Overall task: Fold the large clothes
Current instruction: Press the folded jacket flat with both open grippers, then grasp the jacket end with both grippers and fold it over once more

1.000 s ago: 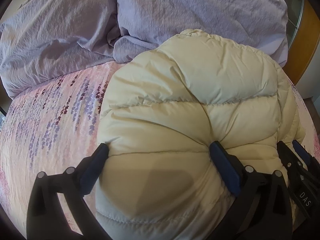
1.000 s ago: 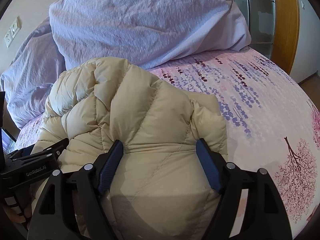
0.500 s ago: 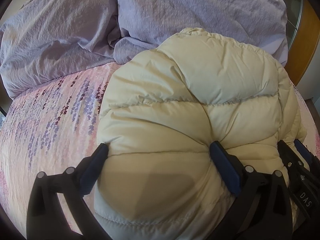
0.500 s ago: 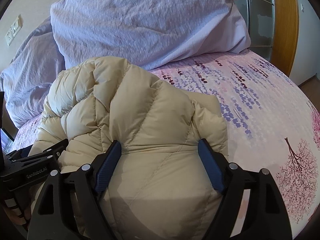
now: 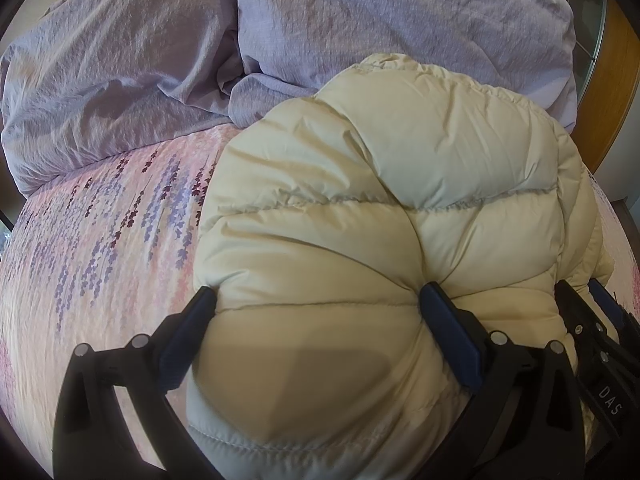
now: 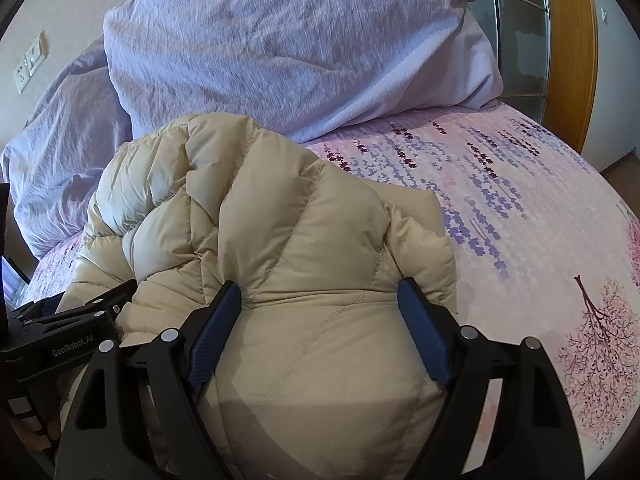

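Pink bedding printed with purple flower sprays [image 5: 120, 232] covers the bed, and a puffy cream down jacket [image 5: 400, 208] lies bunched on it. Behind the jacket, two rumpled lilac pillows [image 6: 288, 44] lean against the wall, the jacket's far edge touching them. To the jacket's right in the right wrist view, the sheet shows a pink tree print [image 6: 600, 328], and beyond that stands a wooden frame with frosted glass panes [image 6: 568, 40]. A wall socket plate [image 6: 30, 62] sits up and to the left of the jacket.

Both claws bear on the jacket's near edge, side by side. The left gripper [image 5: 316, 304] has its blue pads spread wide with a thick quilted bulge filling the span; the right-hand pad dents deep into the padding and the left-hand pad presses its side, so it is clamped on the jacket. The right gripper [image 6: 320, 292] also straddles a fat fold, pads touching both sides of it, but its jaws are easing apart.
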Action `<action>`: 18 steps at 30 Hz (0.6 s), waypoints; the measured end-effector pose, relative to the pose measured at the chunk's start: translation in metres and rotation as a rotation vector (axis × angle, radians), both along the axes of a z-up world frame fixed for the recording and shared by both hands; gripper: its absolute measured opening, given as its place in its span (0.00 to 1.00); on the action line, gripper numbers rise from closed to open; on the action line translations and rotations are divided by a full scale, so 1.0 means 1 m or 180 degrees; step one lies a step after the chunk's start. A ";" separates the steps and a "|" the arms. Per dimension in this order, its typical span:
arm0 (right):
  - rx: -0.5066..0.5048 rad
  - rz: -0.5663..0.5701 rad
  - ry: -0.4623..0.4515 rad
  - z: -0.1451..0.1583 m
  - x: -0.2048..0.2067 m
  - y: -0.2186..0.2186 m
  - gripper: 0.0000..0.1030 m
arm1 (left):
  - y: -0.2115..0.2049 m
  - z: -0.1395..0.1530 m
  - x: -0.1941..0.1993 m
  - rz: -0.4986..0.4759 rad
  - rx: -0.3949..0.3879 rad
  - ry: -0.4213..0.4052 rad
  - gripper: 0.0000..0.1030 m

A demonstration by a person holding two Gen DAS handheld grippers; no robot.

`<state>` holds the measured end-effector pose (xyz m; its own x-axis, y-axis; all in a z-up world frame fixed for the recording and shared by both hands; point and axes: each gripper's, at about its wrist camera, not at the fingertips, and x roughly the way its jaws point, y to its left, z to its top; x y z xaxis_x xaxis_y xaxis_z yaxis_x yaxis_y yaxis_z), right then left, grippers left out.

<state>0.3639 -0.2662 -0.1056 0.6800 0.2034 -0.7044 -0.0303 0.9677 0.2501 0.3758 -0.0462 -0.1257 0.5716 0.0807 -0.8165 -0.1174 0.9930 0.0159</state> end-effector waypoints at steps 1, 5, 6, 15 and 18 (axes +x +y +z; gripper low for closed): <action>0.0011 0.0009 0.0008 0.000 0.001 0.000 0.81 | 0.000 0.000 0.001 0.0004 0.0001 0.0005 0.98; 0.0082 0.0079 0.0095 0.000 0.007 -0.003 0.82 | 0.001 0.000 0.003 0.0013 -0.0007 0.0036 0.98; 0.0085 0.0103 0.0122 0.000 0.008 -0.003 0.83 | 0.001 0.000 0.003 0.0013 -0.0012 0.0042 0.98; 0.0394 0.0282 0.0535 0.031 0.020 -0.040 0.89 | 0.019 0.018 -0.003 0.0024 -0.0233 0.0087 0.98; 0.0536 0.0099 0.0640 0.038 0.020 -0.066 0.97 | 0.029 0.031 -0.011 0.0029 -0.0269 0.0037 0.98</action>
<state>0.3842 -0.3325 -0.0674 0.5214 0.3476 -0.7793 0.0073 0.9114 0.4114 0.3649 -0.0175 -0.0946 0.5616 0.0164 -0.8272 -0.1269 0.9897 -0.0666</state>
